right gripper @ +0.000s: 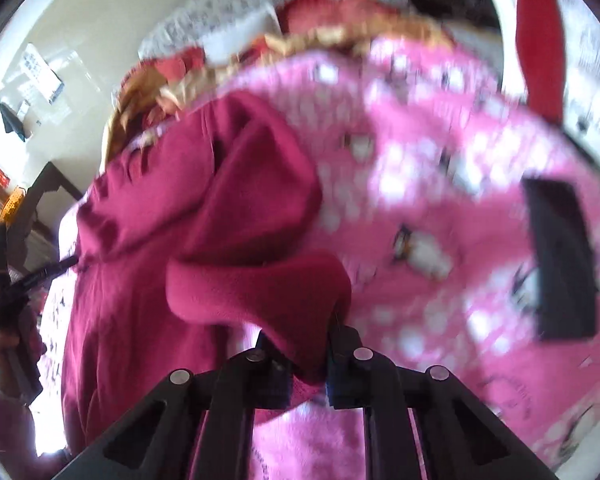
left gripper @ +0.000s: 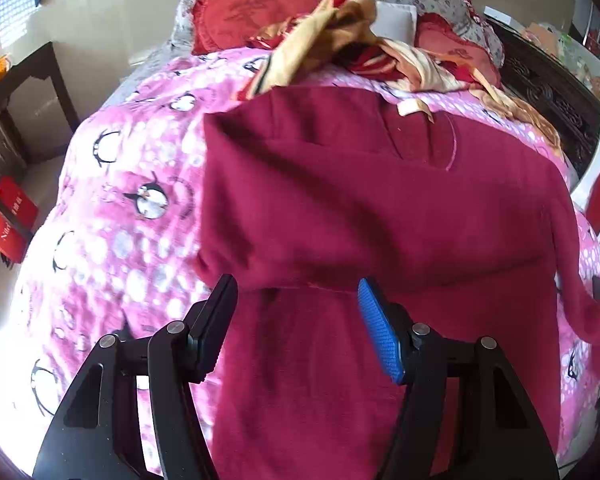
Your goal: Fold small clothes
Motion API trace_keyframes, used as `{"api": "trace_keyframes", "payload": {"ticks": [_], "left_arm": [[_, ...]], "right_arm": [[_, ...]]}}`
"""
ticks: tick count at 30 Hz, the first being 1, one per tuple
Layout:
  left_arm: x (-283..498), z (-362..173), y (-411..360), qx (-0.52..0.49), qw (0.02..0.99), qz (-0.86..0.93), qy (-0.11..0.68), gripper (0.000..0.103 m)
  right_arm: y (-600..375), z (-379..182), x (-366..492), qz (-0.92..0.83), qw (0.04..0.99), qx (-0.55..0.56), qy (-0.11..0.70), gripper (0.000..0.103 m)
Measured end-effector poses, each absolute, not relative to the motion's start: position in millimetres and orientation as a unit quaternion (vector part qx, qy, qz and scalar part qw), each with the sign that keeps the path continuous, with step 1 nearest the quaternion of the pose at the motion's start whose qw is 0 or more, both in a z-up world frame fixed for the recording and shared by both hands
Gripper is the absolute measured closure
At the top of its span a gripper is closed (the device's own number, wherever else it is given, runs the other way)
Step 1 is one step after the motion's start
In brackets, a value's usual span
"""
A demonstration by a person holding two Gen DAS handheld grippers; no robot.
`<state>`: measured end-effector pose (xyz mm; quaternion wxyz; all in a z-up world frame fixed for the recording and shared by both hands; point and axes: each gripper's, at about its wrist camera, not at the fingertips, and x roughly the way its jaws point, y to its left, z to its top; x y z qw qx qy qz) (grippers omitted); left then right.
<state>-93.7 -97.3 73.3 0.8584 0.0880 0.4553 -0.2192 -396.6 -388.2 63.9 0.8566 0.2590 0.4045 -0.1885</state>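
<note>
- The top (left gripper: pixel 340 200), a dark red fleecy garment, lies spread on the pink blanket (left gripper: pixel 132 208) that covers the bed; its near part runs toward the left wrist camera, and its neckline with a pale label faces the far end.
- One side of the top is folded over onto the body, leaving a thick, rounded fold edge to the left.
- The left gripper (left gripper: pixel 296 300) stands with its jaws wide apart above the near part of the top, one blue ribbed pad (left gripper: pixel 380 336) showing; nothing is between the fingers.
- The right gripper (right gripper: pixel 300 344) is clamped on a bunched sleeve (right gripper: pixel 260 292) of the top, lifted off the blanket; this view is blurred.
- The blanket is plush, printed with white dots and penguins. Open blanket lies left of the top and to its right, where a flat black object (right gripper: pixel 560 260) rests.
- Beyond the top, a crumpled tan and red cloth (left gripper: pixel 340 28) lies just past the collar, with red frilled pillows (left gripper: pixel 236 12) behind it.
- A dark side table (left gripper: pixel 24 76) stands off the bed's left edge.
</note>
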Motion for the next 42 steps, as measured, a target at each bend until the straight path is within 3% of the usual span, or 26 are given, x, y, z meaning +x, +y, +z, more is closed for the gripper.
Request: {"api": "trace_keyframes", "payload": {"ticks": [7, 11, 16, 24, 29, 32, 34, 36, 42], "left_arm": [[-77.8, 84.0, -69.3, 0.032, 0.866, -0.206, 0.455, 0.040], [-72.8, 86.9, -53.3, 0.024, 0.870, -0.195, 0.452, 0.040], [-63.8, 85.8, -28.9, 0.020, 0.875, -0.172, 0.452, 0.040], [-44.9, 78.5, -1.3, 0.004, 0.875, -0.144, 0.462, 0.040], [-36.9, 74.6, 3.0, -0.001, 0.873, -0.138, 0.468, 0.040], [-36.2, 74.1, -1.7, -0.009, 0.872, -0.143, 0.468, 0.040], [-36.5, 72.8, -7.3, -0.012, 0.870, -0.147, 0.470, 0.040], [-36.1, 70.2, -13.1, -0.015, 0.866, -0.151, 0.476, 0.040], [-41.2, 71.3, -17.4, -0.002, 0.867, -0.153, 0.475, 0.040]], "right_arm": [[-372.2, 188.7, -364.9, -0.162, 0.927, 0.182, 0.285, 0.092], [-332.2, 215.8, -307.8, -0.105, 0.951, 0.112, 0.269, 0.093], [-269.1, 186.4, -214.4, -0.006, 0.945, 0.036, 0.325, 0.092], [-179.7, 59.9, -98.5, 0.061, 0.879, -0.039, 0.471, 0.092], [-147.0, 51.6, -99.5, 0.021, 0.875, -0.124, 0.467, 0.092], [-155.1, 71.3, -115.2, 0.034, 0.891, -0.112, 0.440, 0.091], [-168.0, 90.2, -127.6, 0.037, 0.906, -0.076, 0.414, 0.082], [-175.4, 104.4, -139.0, 0.032, 0.922, -0.057, 0.381, 0.047], [-130.2, 107.2, -150.3, 0.046, 0.922, -0.135, 0.359, 0.046]]}}
